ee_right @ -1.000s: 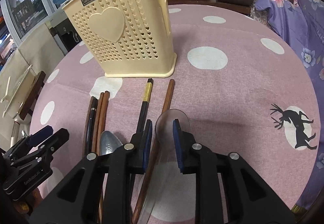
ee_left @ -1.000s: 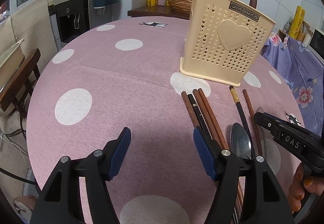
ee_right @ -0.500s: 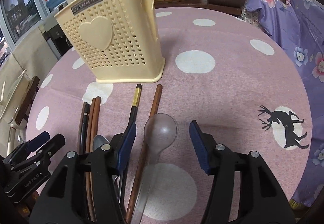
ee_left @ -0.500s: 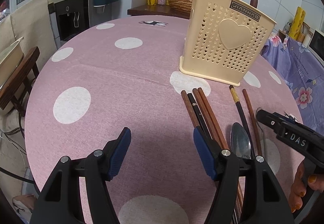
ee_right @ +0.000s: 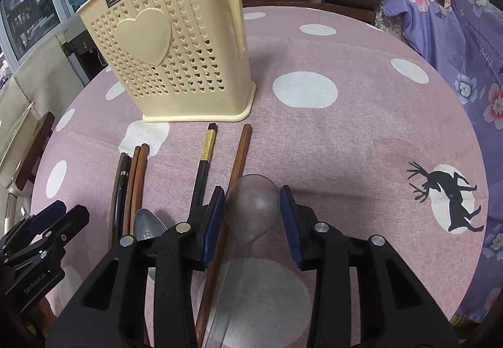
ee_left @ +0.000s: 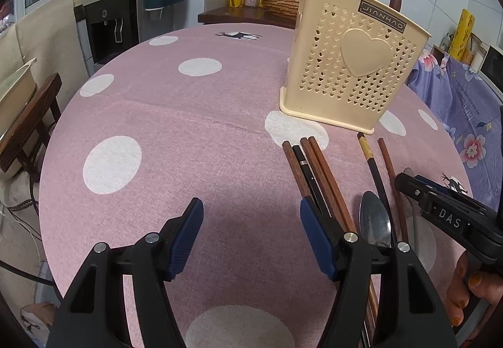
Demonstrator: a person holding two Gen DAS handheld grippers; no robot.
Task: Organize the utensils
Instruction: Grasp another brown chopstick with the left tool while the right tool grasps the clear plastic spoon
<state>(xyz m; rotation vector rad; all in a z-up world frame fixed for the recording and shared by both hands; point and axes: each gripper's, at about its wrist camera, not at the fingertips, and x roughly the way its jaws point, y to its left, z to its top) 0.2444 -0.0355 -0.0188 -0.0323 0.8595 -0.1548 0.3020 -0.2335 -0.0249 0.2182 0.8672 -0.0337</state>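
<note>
right tool (ee_right: 252, 216) spread astride clear plastic spoon (ee_right: 251, 206), lower centre on surface (ee_right: 361, 134); left tool (ee_left: 250, 234) spread, empty. risk: slippery bowl squirting out, nudging brown chopstick (ee_right: 240, 153) alongside.

Left gripper (ee_left: 250, 236) hangs wide apart beside chopsticks (ee_left: 314, 172) near holder (ee_left: 349, 65).

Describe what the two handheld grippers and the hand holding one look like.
Both the left gripper and the right gripper have black plastic frames with silver screws and ribbed blue pads. One side reads "DAS", another "GenRobot.AI". The right hand is bare, with orange-painted nails.
</note>
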